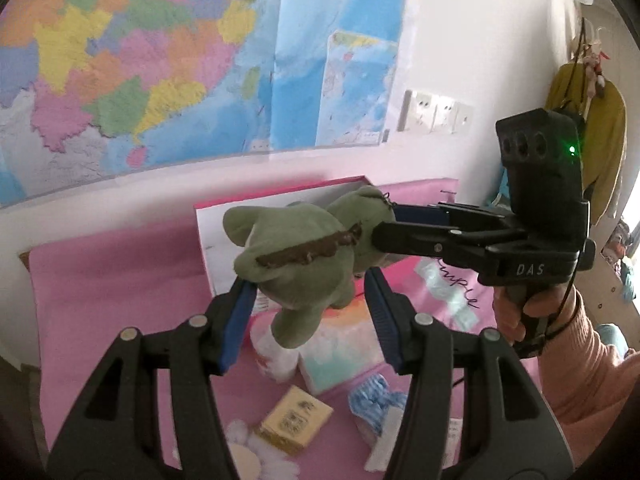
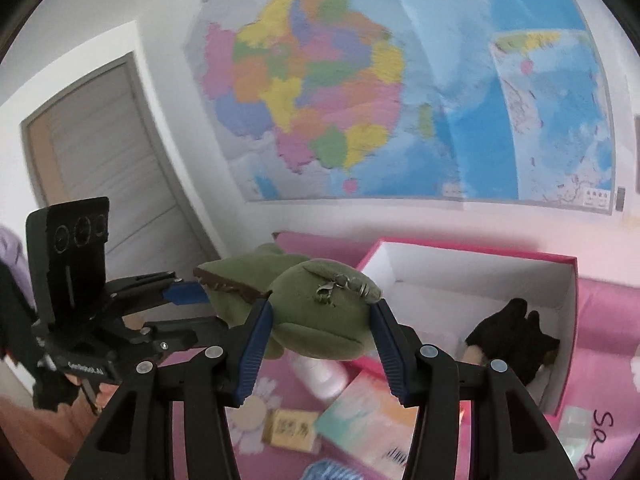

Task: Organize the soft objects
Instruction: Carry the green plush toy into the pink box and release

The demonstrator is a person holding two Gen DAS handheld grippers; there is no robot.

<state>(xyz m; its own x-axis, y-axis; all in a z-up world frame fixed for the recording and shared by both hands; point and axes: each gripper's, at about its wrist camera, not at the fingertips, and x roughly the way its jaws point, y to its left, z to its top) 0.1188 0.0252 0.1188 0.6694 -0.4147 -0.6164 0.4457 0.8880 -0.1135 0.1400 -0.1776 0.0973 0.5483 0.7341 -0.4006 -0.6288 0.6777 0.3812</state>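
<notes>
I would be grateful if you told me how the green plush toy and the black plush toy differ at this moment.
The green plush toy hangs above the pink cloth, while the black plush toy lies inside the pink-edged white box.

The green one is clamped at both ends by the left hand-held gripper and the right hand-held gripper; nothing holds the black one.

The green one appears larger.

Both are soft toys.

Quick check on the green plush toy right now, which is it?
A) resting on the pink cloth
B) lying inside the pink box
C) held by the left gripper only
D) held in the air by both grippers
D: the green plush toy hangs clear above the pink cloth, with the left gripper clamped on one end and the right gripper on the other; the pink box sits behind it.
</notes>
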